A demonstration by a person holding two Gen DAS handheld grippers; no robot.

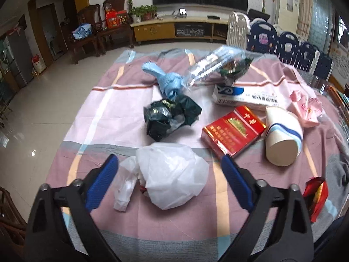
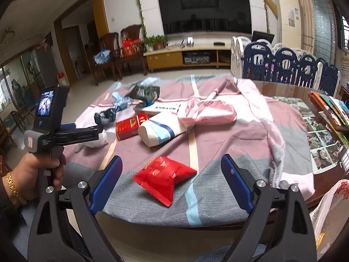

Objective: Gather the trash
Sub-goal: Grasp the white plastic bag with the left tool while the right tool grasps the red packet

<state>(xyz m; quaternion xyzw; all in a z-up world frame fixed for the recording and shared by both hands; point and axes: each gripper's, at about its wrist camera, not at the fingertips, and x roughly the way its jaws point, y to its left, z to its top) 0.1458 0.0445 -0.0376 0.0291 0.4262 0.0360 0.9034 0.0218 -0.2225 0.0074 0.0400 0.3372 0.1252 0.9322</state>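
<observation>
My left gripper (image 1: pixel 170 172), jaws wide and clear of contact, straddles the crumpled white plastic bag (image 1: pixel 172 172) on the striped cloth (image 1: pixel 104 109); my right gripper (image 2: pixel 172 174), equally wide and empty, frames the red wrapper (image 2: pixel 163 176) near the table edge. Step in hand: approach for pickup; the next move, I judge, calls for lowering and closing on the bag.
</observation>
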